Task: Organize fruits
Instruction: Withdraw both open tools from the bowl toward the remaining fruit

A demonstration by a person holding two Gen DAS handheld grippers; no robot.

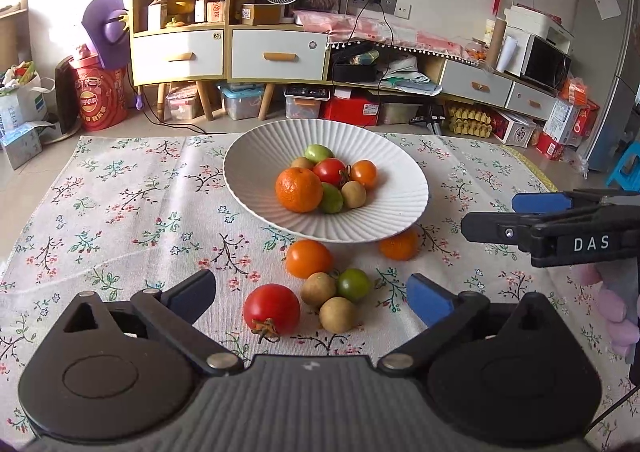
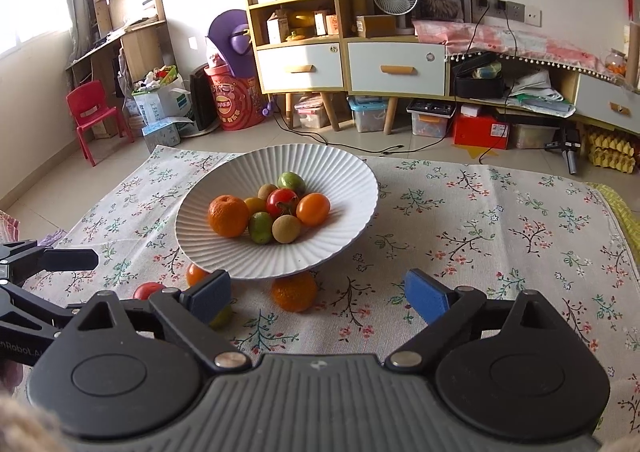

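Note:
A white ribbed bowl [image 1: 256, 155] [image 2: 352, 179] on the flowered cloth holds a mandarin [image 1: 298, 189], a red tomato [image 1: 329, 171], green and orange tomatoes and small brown fruits. In front of it lie a red tomato [image 1: 272, 309], an orange tomato [image 1: 308, 258], a green tomato [image 1: 353, 284], two brown fruits [image 1: 318, 289] and a mandarin [image 1: 399, 245] [image 2: 294, 290] half under the rim. My left gripper [image 1: 311, 294] stands open around this loose group, touching nothing. My right gripper [image 2: 318, 294] is open just short of the mandarin, and shows from the side [image 1: 490, 217] in the left wrist view.
The flowered tablecloth [image 2: 500, 236] covers the table, with bare cloth right of the bowl. Beyond the far edge stand a yellow cabinet with drawers [image 1: 228, 47], storage boxes on the floor and a red chair [image 2: 94, 113]. A pink-gloved hand [image 1: 616, 316] holds the right gripper.

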